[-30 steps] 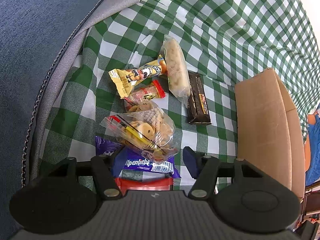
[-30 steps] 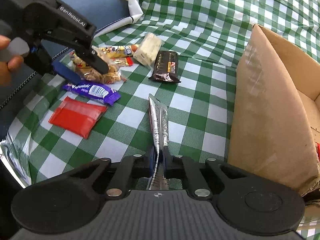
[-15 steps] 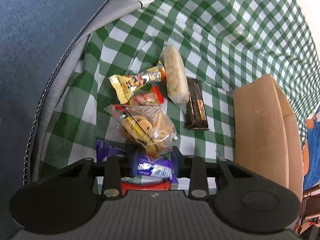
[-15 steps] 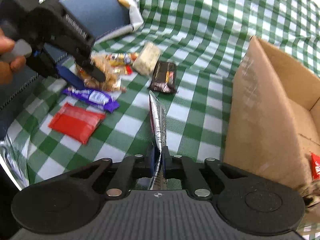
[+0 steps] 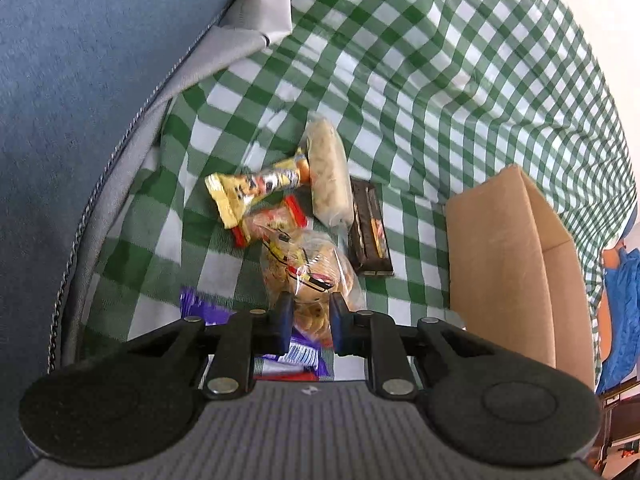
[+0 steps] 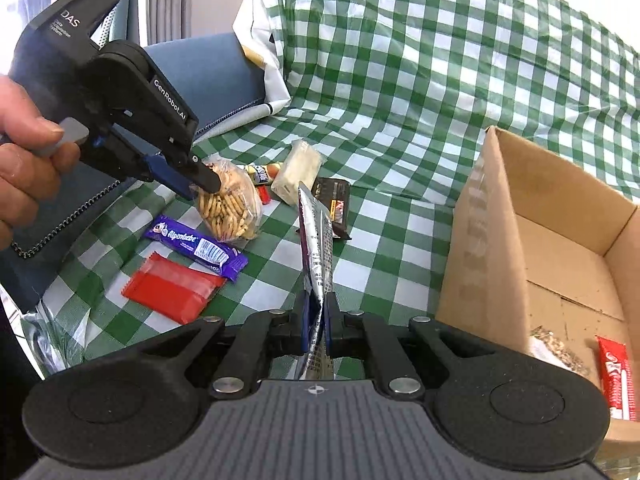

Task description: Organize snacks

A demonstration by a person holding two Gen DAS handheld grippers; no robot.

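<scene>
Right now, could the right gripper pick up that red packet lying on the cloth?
Probably not yet. The right gripper is already shut on a silver wrapper, so it has no free grip. Otherwise the red packet lies uncovered on the cloth.

You have bright, even daylight in both views, with soft, short shadows under the snacks. The fisheye bends the checked cloth [image 5: 440, 80] strongly toward the edges. The top right corners wash out to white. In the left view the purple wrapper [image 5: 200, 304] is smeared with motion blur.
</scene>
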